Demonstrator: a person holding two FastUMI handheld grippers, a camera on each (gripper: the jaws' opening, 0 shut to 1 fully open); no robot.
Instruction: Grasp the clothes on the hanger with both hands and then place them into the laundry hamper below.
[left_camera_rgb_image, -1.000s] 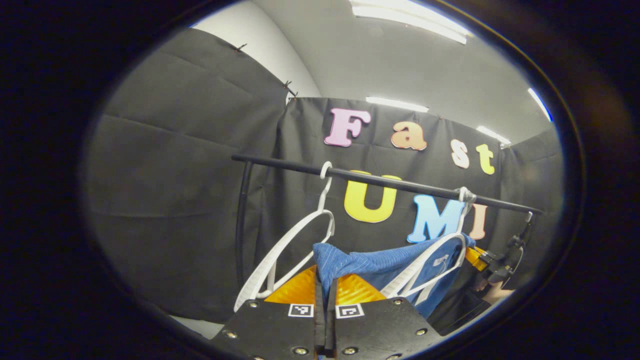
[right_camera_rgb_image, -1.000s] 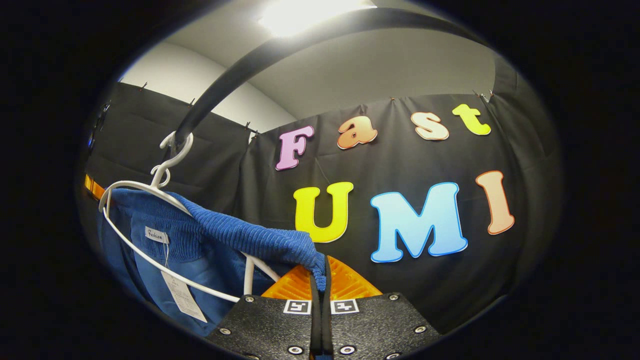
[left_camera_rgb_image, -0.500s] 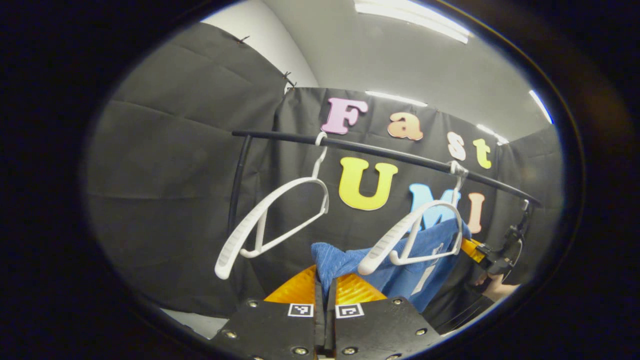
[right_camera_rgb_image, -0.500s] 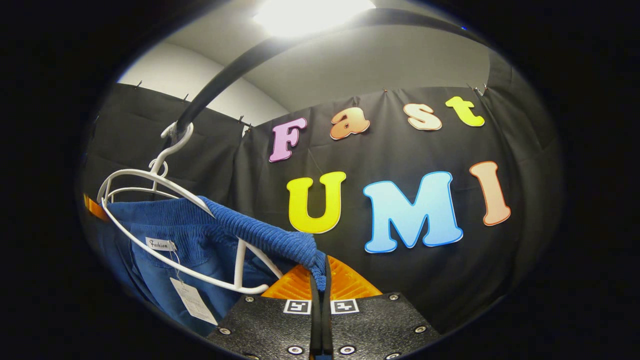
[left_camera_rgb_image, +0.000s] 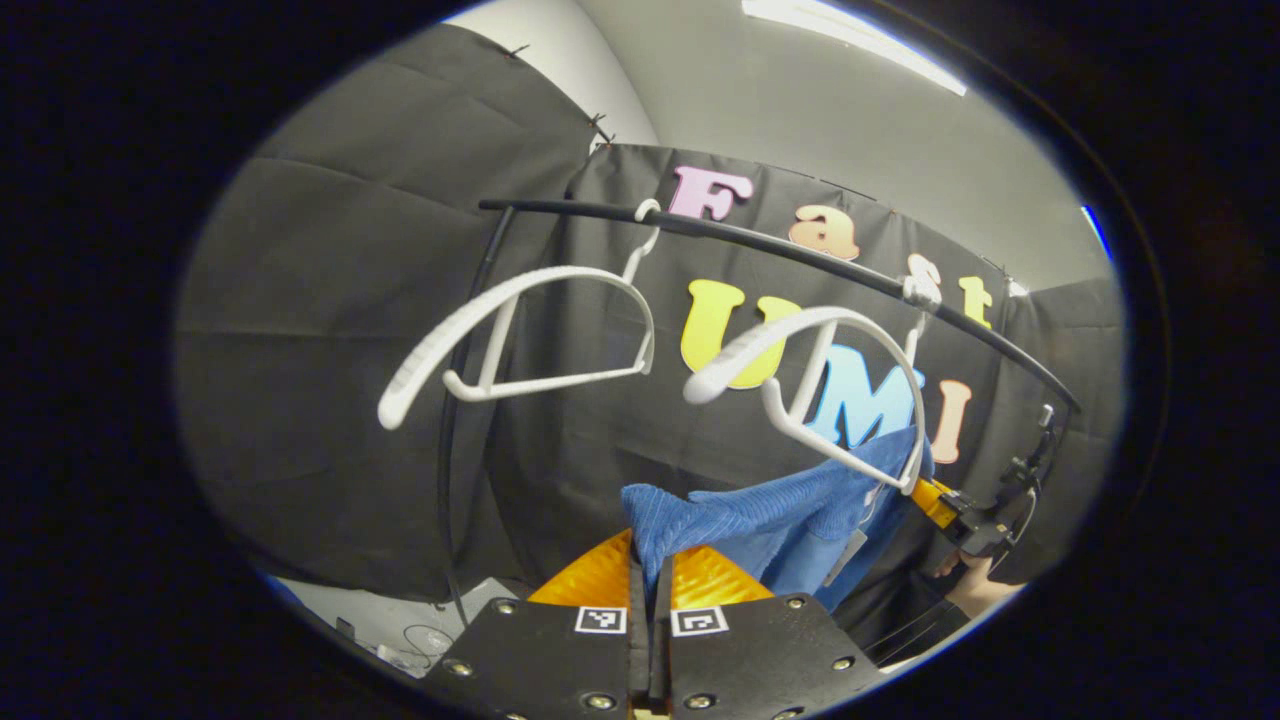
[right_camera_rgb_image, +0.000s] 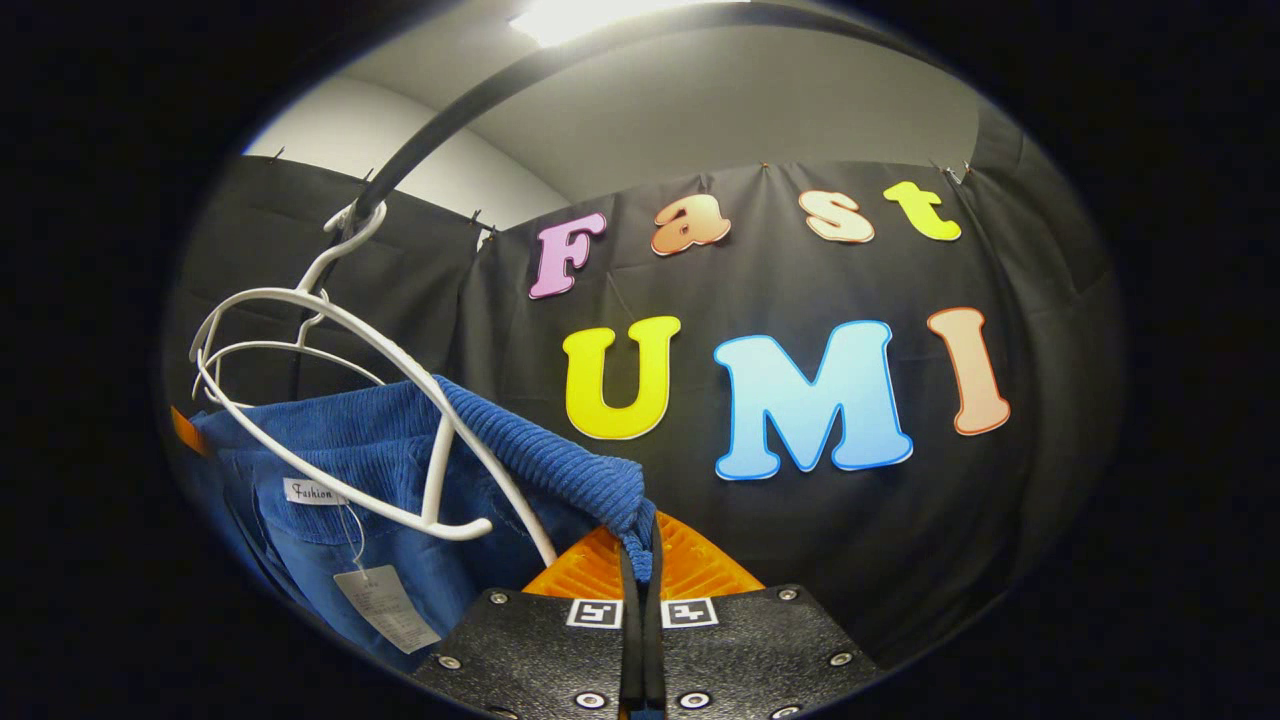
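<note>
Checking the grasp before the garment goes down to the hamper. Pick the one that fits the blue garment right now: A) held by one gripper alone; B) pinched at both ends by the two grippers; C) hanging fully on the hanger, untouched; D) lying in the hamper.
B: the left gripper and the right gripper each have their jaws closed on an end of the blue garment.

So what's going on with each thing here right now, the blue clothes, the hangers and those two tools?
Blue garment: pinched at both ends, partly off its hanger.
Left tool: shut on the garment's edge.
Right tool: shut on the garment's other edge.
Garment's hanger: hooked on the rail, tilted, near arm bare.
Second hanger: hooked on the rail, bare.
Rail: carrying both hangers.
Paper tag: dangling from the garment.
</note>
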